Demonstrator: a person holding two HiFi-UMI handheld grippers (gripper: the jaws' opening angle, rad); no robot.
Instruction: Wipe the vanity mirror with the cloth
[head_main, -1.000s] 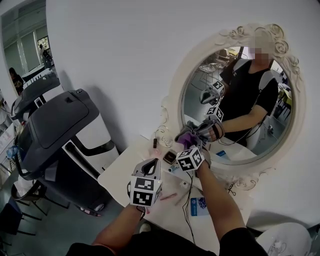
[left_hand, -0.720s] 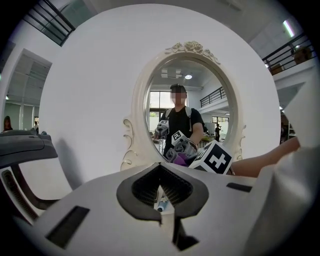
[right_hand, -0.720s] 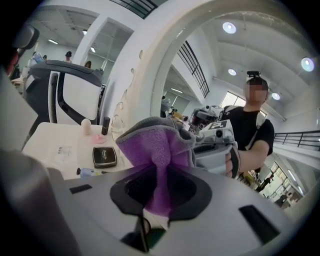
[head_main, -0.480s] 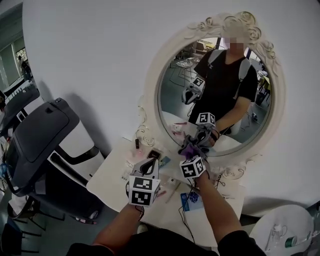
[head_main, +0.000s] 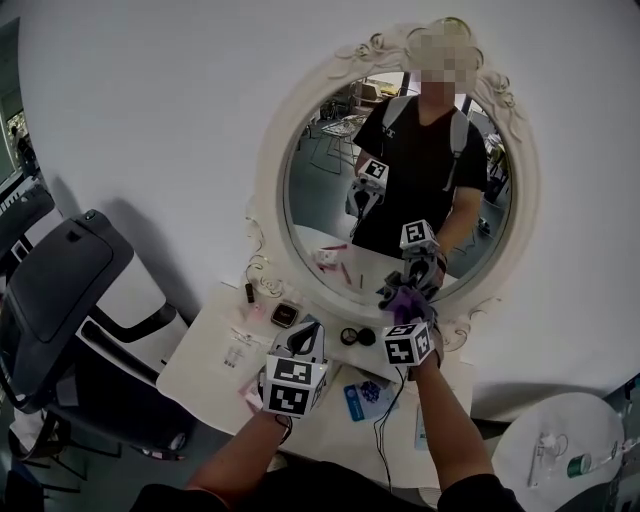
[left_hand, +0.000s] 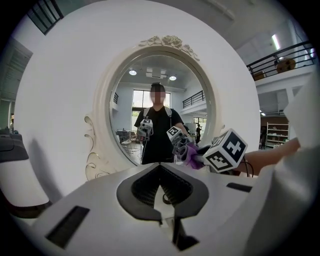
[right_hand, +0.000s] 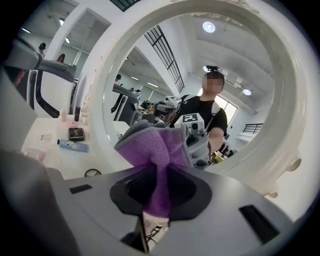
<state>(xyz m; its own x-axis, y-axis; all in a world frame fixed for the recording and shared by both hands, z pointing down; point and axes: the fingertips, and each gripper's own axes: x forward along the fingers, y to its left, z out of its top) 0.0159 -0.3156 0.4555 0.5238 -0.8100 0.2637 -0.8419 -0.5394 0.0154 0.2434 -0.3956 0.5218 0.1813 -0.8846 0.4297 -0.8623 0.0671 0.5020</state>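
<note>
**Cloth at the foot of the mirror**

Cloth (right_hand: 152, 147), purple with a grey edge, is pinched in our right gripper (right_hand: 157, 200). Its jaws are closed on a narrow fold. The rest of the cloth fans out above them in a loose bunch.

From the head view, the right gripper (head_main: 405, 305) points up at the mirror (head_main: 330, 200). The cloth (head_main: 405, 298) is at about 6 o'clock on the glass, just above the lower rim of the white ornate frame. It sits right against its own reflection, but we cannot tell whether it actually touches the glass.

Our left gripper (left_hand: 162, 200) is empty, with its jaws brought together and nothing between them. In the head view the left gripper (head_main: 305, 335) is at about 8 o'clock from the right one. It is held over the worktop (head_main: 215, 370), well short of the mirror, and also points toward it.

On the white worktop below the frame we see a dark compact (head_main: 286, 315) at about 7 o'clock from the mirror. A small round item (head_main: 349, 336) lies between the two grippers. A thin cable (head_main: 383, 425) runs down the worktop beside our right forearm.
</note>
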